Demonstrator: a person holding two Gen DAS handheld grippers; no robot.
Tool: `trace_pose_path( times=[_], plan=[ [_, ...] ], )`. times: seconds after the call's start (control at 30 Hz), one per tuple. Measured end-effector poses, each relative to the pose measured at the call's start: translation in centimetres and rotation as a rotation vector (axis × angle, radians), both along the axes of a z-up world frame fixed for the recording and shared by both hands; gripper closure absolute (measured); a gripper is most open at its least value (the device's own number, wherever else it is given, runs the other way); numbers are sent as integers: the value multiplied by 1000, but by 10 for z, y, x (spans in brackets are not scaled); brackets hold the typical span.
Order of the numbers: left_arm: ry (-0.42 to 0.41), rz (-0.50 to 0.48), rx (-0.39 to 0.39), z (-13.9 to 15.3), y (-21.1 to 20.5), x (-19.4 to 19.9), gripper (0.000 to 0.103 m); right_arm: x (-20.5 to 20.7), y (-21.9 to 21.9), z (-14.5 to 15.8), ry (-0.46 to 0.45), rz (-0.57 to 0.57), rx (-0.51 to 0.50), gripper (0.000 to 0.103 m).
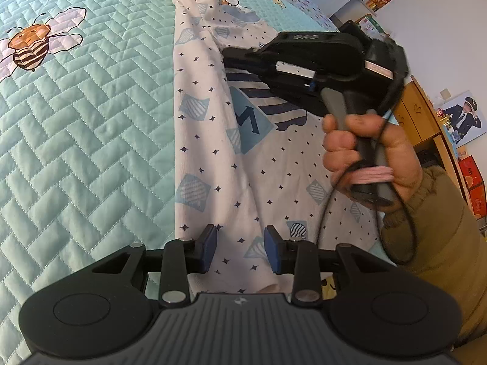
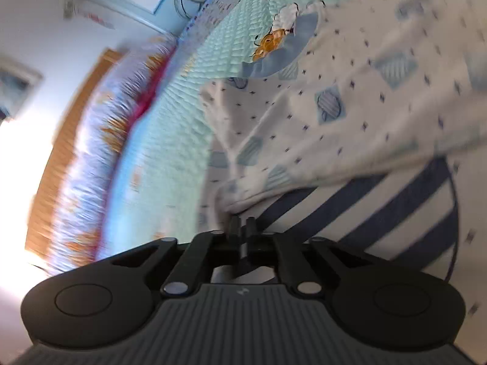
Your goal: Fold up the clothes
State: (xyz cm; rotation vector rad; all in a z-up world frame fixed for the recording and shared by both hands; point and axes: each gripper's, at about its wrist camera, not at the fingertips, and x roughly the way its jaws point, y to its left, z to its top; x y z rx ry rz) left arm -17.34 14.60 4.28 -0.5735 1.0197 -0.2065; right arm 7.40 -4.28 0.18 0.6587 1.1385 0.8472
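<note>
The bed (image 1: 76, 127) filled the view, its mint quilted cover stitched with a bee (image 1: 30, 47), and across it lay the white patterned top (image 1: 213, 140), dotted with small dark stars and pale blue squares, a big striped print on its front. One long sleeve side was already laid over the body, running as a straight strip along the garment's edge, so by my read the first fold was in and the rest was still to come: the other side looked unfolded, and no crosswise fold had been made. A person's hand (image 1: 365, 158) in an olive sleeve (image 1: 435, 243) gripped the right hand-held gripper (image 2: 242, 223), and there it was, jaws clenched on the fabric edge just above the striped print, a ridge of cloth bunched up at the tips. The left hand-held gripper (image 1: 240, 249) sat low over the near hem, its 2 blue pads standing apart with cloth beneath them, and I saw no pinch there, so I called it released.
</note>
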Motion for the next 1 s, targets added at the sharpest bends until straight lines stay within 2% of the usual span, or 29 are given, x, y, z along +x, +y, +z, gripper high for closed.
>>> trace_pose_path(
  times=[0.03,0.07,0.13,0.2,0.23,0.27,0.33,0.4,0.5,0.6,0.67,0.73,0.83,0.93,1.0],
  plan=[
    [0,0,-2,0,0,0,66,-1,0,-1,15,7,21,92],
    [0,1,-6,-1,0,0,65,-3,0,-3,31,14,42,78],
    [0,1,-8,-1,0,0,64,-5,3,-3,37,23,42,71],
    [2,0,-8,0,0,0,63,-4,8,-6,47,35,54,71],
    [2,-2,-5,0,-1,0,63,-5,10,-5,46,42,55,75],
    [3,-3,-2,0,-1,0,63,-6,13,-4,28,47,33,87],
    [4,-5,2,1,-2,0,63,-7,18,0,-1,66,0,102],
    [3,-6,6,1,-3,0,63,-8,21,6,-36,86,-14,102],
    [3,-6,12,1,-5,0,63,-16,19,27,-170,76,-102,102],
    [5,-8,19,1,-6,0,63,-18,26,33,-251,90,-197,102],
    [8,-9,23,1,-7,0,63,-17,34,21,-238,120,-222,102],
    [14,-11,30,3,-8,0,63,-12,31,6,-178,117,-170,101],
    [23,-13,42,5,-10,-1,62,-5,15,-1,-118,64,-99,100],
    [27,-12,46,7,-11,-3,58,-13,4,15,-175,30,-139,96],
    [28,-10,54,9,-13,-4,57,-25,-3,33,-223,28,-132,96]
  ],
)
